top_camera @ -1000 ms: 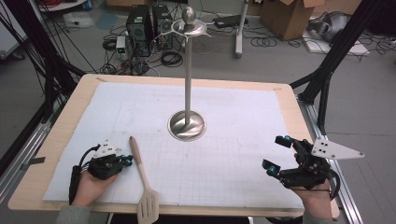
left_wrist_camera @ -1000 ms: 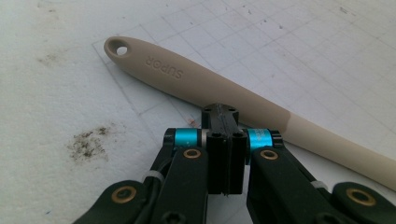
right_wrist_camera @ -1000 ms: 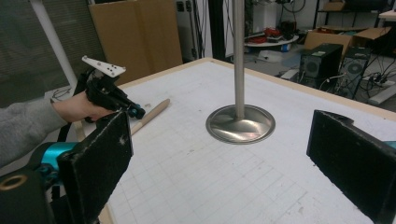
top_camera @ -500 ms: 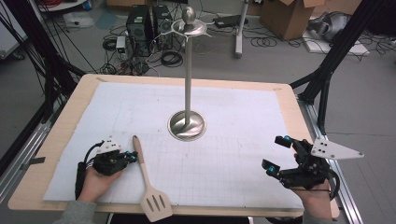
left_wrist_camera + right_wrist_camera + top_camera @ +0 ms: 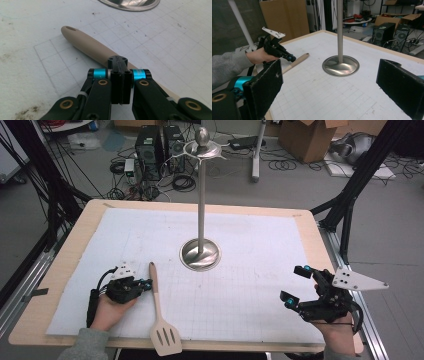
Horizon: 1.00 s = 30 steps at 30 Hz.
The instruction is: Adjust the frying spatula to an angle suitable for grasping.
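The work looks barely begun; one spatula (image 5: 160, 312) lies flat on the paper-covered table (image 5: 60, 285), blade over the near edge, handle pointing toward the single metal stand (image 5: 200, 254); it is not lifted or hung. The left gripper (image 5: 148, 282) sits at the handle, jaws pressed together with nothing between them. The right gripper (image 5: 296, 284) rests well apart, jaws wide and empty. Grasping and hanging seemingly remain.

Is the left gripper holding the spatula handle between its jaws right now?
No: the left gripper is shut beside the spatula, nothing between its jaws.
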### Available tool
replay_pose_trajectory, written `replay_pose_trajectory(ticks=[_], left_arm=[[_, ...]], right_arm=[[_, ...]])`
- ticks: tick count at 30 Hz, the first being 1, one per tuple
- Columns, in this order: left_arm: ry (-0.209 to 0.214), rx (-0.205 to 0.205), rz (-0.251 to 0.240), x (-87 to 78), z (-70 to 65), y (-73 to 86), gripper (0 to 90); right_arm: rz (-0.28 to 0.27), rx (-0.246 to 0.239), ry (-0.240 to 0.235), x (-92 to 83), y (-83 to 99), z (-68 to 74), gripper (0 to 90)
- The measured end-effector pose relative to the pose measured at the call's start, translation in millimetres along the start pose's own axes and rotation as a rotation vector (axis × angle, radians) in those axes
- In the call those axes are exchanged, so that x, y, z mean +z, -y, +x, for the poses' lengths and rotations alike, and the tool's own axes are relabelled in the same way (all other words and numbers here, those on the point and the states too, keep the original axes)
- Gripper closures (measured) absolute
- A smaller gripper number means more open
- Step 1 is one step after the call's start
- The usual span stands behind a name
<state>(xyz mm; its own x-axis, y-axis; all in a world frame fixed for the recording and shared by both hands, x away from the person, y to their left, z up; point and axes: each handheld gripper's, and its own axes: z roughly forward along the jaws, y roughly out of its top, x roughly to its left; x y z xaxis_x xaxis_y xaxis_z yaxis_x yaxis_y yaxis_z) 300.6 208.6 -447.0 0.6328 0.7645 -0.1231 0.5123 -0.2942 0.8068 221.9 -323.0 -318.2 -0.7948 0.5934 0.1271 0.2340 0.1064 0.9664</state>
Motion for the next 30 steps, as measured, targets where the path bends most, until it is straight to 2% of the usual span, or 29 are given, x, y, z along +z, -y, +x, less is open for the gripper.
replay_pose_trajectory(ticks=[6,16,24,30], left_arm=[[0.010,-0.009,0.002,4.6,0.1,-3.1,89.7],[0.001,0.024,0.041,18.5,-5.4,-17.4,89.7],[0.011,-0.012,0.024,26.5,-6.0,-19.3,89.7],[0.002,0.034,0.065,34.1,-9.0,-28.7,89.7]], right_arm=[[0.004,0.003,0.001,1.0,0.7,-0.9,6.0],[0.002,0.004,0.000,0.4,0.4,-0.5,6.0],[-0.002,0.000,-0.001,0.7,0.6,-1.4,6.0],[0.001,0.000,0.001,0.8,0.7,-1.2,6.0]])
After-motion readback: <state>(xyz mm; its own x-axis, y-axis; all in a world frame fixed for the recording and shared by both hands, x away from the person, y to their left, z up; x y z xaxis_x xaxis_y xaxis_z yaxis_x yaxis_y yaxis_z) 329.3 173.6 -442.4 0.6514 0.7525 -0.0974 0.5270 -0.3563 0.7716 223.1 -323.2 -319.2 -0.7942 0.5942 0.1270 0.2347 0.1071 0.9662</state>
